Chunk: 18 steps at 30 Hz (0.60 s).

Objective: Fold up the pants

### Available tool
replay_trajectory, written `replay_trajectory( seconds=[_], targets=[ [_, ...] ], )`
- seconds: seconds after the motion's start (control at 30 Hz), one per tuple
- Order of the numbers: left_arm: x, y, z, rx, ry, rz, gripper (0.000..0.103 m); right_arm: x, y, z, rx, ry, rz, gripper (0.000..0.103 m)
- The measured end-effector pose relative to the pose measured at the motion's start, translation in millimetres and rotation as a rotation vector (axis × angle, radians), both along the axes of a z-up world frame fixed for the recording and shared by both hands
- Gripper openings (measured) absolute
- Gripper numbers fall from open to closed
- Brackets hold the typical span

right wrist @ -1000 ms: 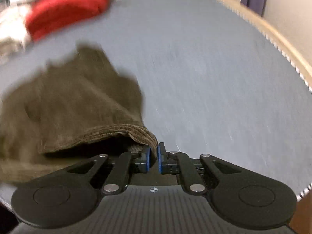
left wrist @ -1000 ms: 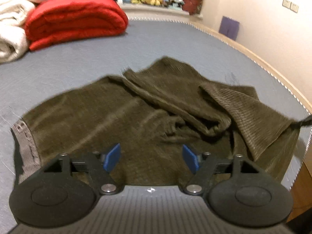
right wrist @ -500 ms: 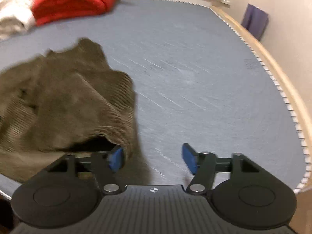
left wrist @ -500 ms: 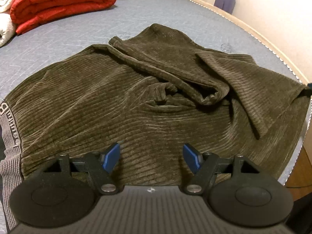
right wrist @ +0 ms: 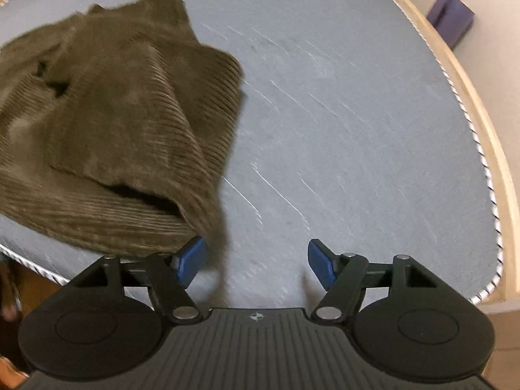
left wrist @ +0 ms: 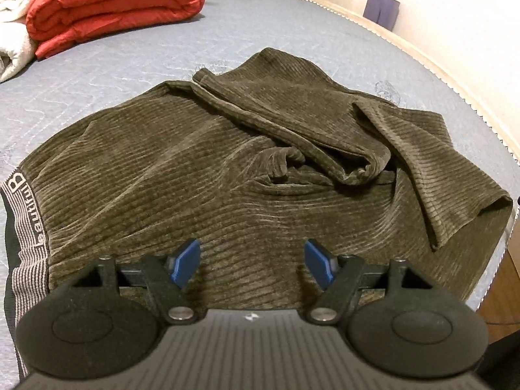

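Olive-brown corduroy pants [left wrist: 195,169] lie spread and rumpled on the grey-blue mattress [left wrist: 260,32]. Their grey lettered waistband [left wrist: 22,227] is at the left, and one leg [left wrist: 438,169] is folded back over the other at the right. My left gripper [left wrist: 252,261] hovers open over the near part of the fabric, with nothing between its blue pads. In the right wrist view the leg end [right wrist: 130,113] lies loose on the mattress. It sits just left of my open right gripper [right wrist: 256,261], its hem close to the left pad [right wrist: 191,260]. Only bare mattress shows between the right fingers.
A folded red duvet [left wrist: 110,3] and a white blanket [left wrist: 13,32] sit at the far left of the bed. A purple box [right wrist: 450,21] stands by the wall beyond the wooden bed rim [right wrist: 487,130]. The mattress edge and floor lie close below both grippers.
My right gripper was shut on the leg's hem and has opened. The hem has dropped onto the mattress, and the gripper has shifted right, off the cloth. The left gripper stays open over the pants.
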<state>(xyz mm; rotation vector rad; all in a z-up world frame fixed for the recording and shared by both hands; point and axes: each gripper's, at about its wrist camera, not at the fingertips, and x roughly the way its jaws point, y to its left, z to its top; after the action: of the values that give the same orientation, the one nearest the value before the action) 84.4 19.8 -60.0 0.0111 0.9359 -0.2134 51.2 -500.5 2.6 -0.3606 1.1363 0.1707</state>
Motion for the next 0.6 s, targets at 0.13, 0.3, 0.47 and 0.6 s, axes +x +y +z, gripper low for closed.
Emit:
replay_trajectory(
  seconds=[0.13,0.3,0.47,0.6],
  targets=[
    [-1,-2,3,0.003,-0.012,0.000,0.076,5,-15,8,0.016,-0.062,-0.109,0.059],
    [0,-3,1,0.022,-0.013,0.002,0.076,16,52,29,0.209,-0.260,0.063,0.058],
    [4,-2,-4,0.039,-0.008,0.013,0.076,38,150,5,0.256,-0.304,0.220,0.054],
    [7,-2,-4,0.036,-0.009,0.012,0.076,57,207,-24,0.261,-0.294,0.199,0.057]
  ],
)
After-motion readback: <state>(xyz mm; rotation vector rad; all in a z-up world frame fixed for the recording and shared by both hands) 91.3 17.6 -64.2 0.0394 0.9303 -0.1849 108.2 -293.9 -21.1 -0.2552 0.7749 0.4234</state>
